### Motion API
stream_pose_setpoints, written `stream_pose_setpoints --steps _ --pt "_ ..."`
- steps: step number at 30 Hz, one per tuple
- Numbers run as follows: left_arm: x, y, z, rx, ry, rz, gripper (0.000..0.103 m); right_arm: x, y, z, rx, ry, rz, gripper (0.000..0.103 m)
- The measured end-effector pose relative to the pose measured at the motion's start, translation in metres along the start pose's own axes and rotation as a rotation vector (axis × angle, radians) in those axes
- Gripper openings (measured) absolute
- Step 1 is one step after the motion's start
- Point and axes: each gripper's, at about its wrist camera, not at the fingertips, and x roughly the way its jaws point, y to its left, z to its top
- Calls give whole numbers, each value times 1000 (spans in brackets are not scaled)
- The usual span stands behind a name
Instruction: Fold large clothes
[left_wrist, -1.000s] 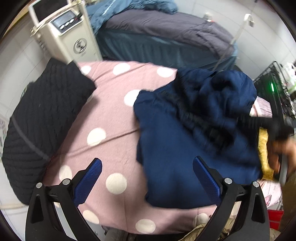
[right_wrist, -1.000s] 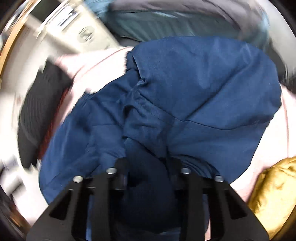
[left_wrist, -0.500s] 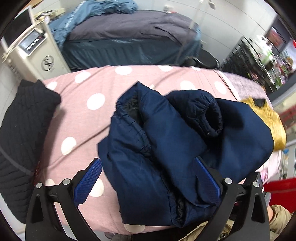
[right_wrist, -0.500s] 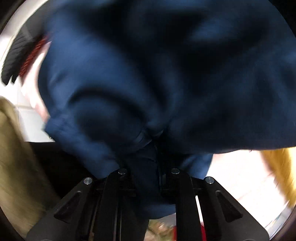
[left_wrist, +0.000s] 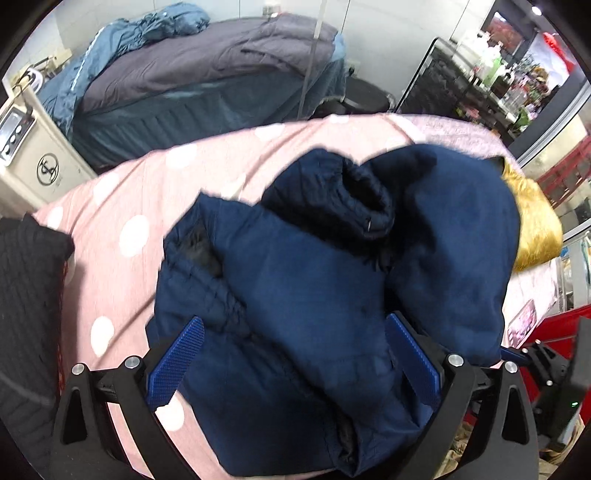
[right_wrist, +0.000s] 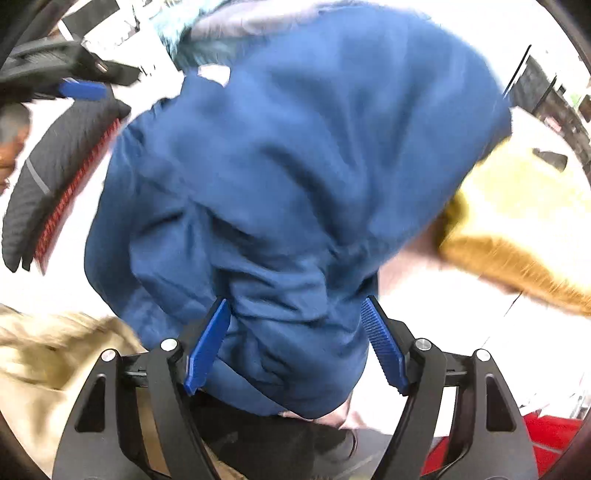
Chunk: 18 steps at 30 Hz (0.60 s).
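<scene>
A navy padded jacket (left_wrist: 314, 295) lies bunched and folded over itself on the pink polka-dot cover (left_wrist: 122, 206), one cuffed sleeve (left_wrist: 354, 192) curled on top. My left gripper (left_wrist: 293, 354) hovers over its near part, open, with the blue pads well apart and off the cloth. In the right wrist view the jacket (right_wrist: 295, 166) fills the frame. My right gripper (right_wrist: 295, 343) is at its near hem with the jaws opening. Fabric lies between the pads, which no longer press on it. The left gripper (right_wrist: 81, 88) shows at the top left of that view.
A black quilted garment (left_wrist: 26, 314) lies at the left end of the cover and a mustard one (left_wrist: 532, 218) at the right. Behind stand a bed with a grey duvet (left_wrist: 207, 74) and a white appliance (left_wrist: 33, 158). Something red (left_wrist: 554, 325) sits low right.
The right gripper, shut on a fold of the jacket, pulled it over toward the near edge and has now opened. The left gripper moved right, over the jacket.
</scene>
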Motion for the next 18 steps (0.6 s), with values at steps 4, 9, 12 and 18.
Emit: stream_pose_setpoints --steps 4,9,12,18 --pt "6 10 17 -20 -18 -10 97 -31 -12 19 63 -54 -26 73" --pt "35 10 42 19 -13 -20 97 -60 -25 40 167 -171 -89 83" --pt "63 -5 65 112 -7 1 97 -55 -20 63 178 -206 -98 84" --pt "131 -35 105 300 31 39 97 -26 59 93 -145 -164 -140 85"
